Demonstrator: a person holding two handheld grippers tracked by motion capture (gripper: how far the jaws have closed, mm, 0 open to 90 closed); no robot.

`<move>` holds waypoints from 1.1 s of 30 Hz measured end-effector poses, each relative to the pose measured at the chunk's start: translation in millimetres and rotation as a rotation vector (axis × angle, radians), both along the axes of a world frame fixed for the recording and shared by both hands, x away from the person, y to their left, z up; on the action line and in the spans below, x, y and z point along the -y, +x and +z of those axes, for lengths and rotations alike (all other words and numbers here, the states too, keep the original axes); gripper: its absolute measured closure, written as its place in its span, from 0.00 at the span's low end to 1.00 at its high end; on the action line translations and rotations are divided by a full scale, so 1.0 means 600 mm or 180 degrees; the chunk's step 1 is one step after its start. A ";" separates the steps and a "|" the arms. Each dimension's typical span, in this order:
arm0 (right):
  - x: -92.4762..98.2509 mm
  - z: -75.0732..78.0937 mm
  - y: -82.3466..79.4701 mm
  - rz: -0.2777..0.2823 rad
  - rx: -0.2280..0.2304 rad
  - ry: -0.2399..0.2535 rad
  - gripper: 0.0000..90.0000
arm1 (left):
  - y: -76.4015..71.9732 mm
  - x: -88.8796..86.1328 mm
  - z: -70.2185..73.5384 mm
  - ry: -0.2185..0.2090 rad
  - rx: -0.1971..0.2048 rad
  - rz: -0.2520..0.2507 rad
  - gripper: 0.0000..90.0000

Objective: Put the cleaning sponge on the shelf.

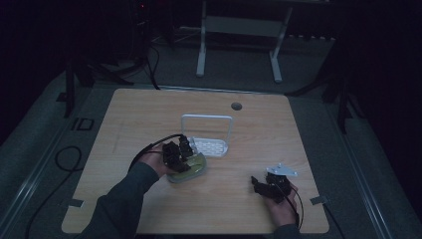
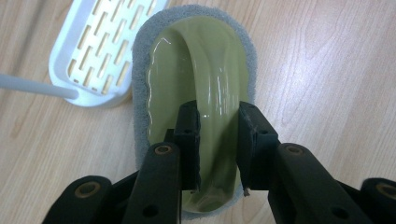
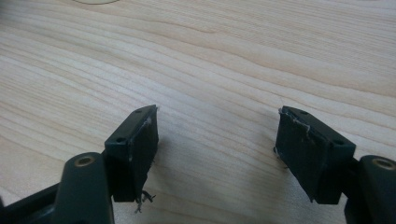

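Observation:
A scrubbing pad with a grey sponge base and a glossy green handle (image 2: 205,70) lies on the wooden table, beside a white slotted rack. My left gripper (image 2: 218,140) is shut on the handle's raised ridge, one jaw on each side. In the high view the same scrubber (image 1: 191,171) sits just left of the table's middle under my left gripper (image 1: 180,150). My right gripper (image 3: 215,140) is open above bare wood with nothing between its jaws; from above it (image 1: 262,186) rests near the front right of the table.
A white slotted rack (image 2: 95,46) with a tall wire handle (image 1: 206,119) stands just beyond the scrubber. A round cable hole (image 1: 236,106) sits near the table's far edge. Cables trail off the left side, and a metal frame stands on the floor behind.

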State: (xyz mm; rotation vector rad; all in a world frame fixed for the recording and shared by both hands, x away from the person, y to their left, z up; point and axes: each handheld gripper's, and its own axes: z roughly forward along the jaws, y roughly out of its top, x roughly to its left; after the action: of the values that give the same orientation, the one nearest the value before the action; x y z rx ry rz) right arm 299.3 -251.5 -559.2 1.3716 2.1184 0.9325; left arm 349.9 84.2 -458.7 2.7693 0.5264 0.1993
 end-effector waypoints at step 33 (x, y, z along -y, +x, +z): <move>0.000 0.000 0.000 -0.0004 -0.0009 0.0005 0.32 | 0.038 0.016 0.019 -0.0129 0.0154 -0.0204 0.80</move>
State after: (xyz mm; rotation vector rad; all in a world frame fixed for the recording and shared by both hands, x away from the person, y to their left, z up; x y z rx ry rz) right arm 299.3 -251.2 -559.1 1.3758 2.1191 0.9323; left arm 372.6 74.9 -447.6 2.7300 0.4242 0.2376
